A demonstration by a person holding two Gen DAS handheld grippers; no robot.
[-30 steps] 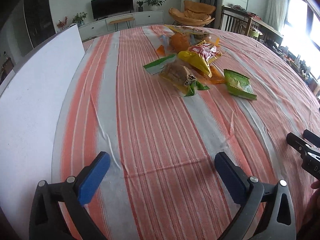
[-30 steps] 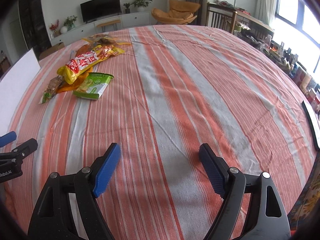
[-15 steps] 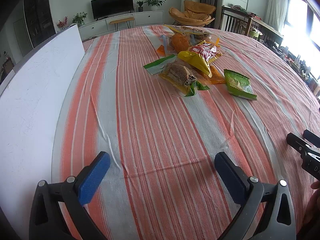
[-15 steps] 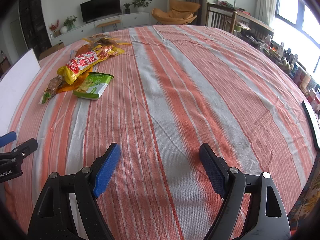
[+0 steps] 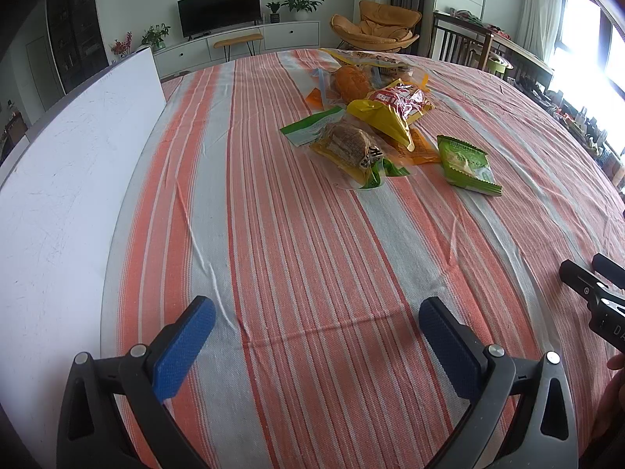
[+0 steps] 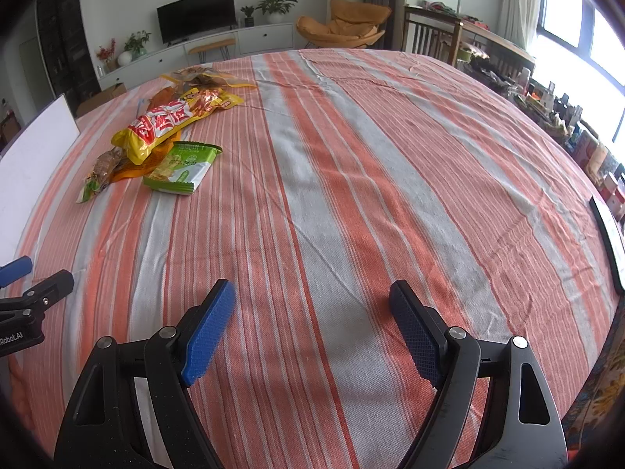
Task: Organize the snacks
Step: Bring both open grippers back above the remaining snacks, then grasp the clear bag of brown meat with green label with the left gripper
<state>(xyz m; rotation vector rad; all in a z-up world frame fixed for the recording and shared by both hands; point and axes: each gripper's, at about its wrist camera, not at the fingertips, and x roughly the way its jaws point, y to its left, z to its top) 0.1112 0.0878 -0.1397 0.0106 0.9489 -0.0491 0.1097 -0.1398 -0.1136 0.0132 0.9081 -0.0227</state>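
Note:
A pile of snack packets lies far ahead on the striped tablecloth (image 5: 312,258). It holds a yellow-and-red bag (image 5: 390,111), a clear pack with a brown pastry (image 5: 347,144), an orange bun pack (image 5: 351,80) and a green packet (image 5: 465,164) slightly apart to the right. The right wrist view shows the same yellow-and-red bag (image 6: 172,123) and green packet (image 6: 183,166) at far left. My left gripper (image 5: 316,308) is open and empty over the cloth. My right gripper (image 6: 312,293) is open and empty too.
A white board (image 5: 66,179) lies along the left side of the table. The table's right edge carries a dark strip (image 6: 607,242). Chairs, a TV cabinet and a cluttered window shelf stand beyond the table.

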